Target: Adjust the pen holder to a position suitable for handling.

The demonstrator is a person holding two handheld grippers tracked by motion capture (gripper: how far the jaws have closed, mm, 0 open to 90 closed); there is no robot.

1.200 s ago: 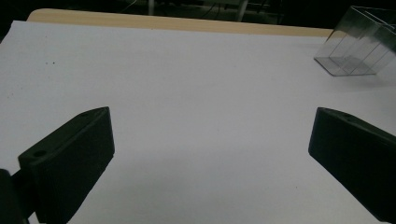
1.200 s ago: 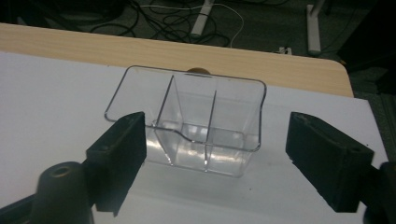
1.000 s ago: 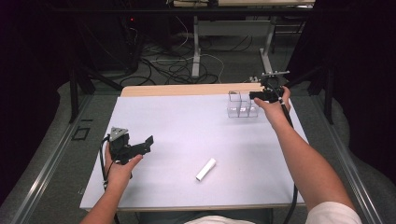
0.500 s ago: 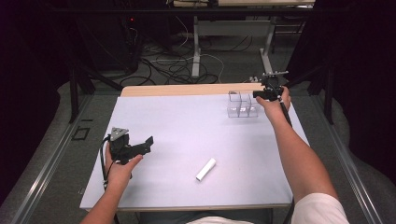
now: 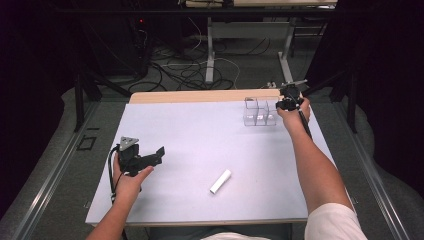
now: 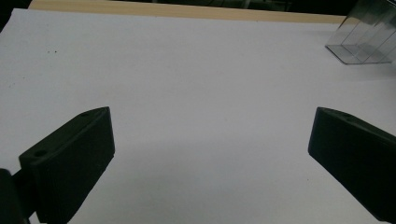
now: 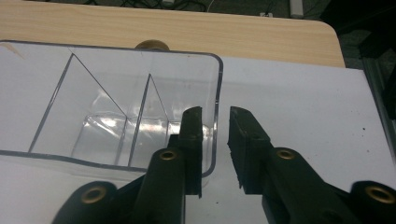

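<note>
A: Change against the frames 1 s and 0.5 s back is noted as slight. The right gripper [image 5: 289,99] is kept at the right end of the clear organiser [image 5: 258,112], at the far right of the table [image 5: 180,130]; the forearm appears drawn in a little. The white tube [image 5: 220,181] is unmoved, near the front edge.

B: And the meaning for the work?

A: It is judged that a grip on the organiser is being settled, not yet a lift or a drag. The box is not displaced.

B: State of the right jaws?

A: In the right gripper view the right gripper [image 7: 215,140] is seen with its jaws narrowly parted, 1 inside the clear organiser [image 7: 112,93] and 1 outside, the end wall between them. A sliver of gap remains beside the outer jaw; a full pinch cannot be confirmed.

B: The left?

A: The left gripper [image 5: 150,156] is held low over the near left of the sheet, unshifted. In its own view the left gripper [image 6: 210,154] is spread wide, nothing held, nothing touched; the organiser [image 6: 364,37] is seen well apart
</note>
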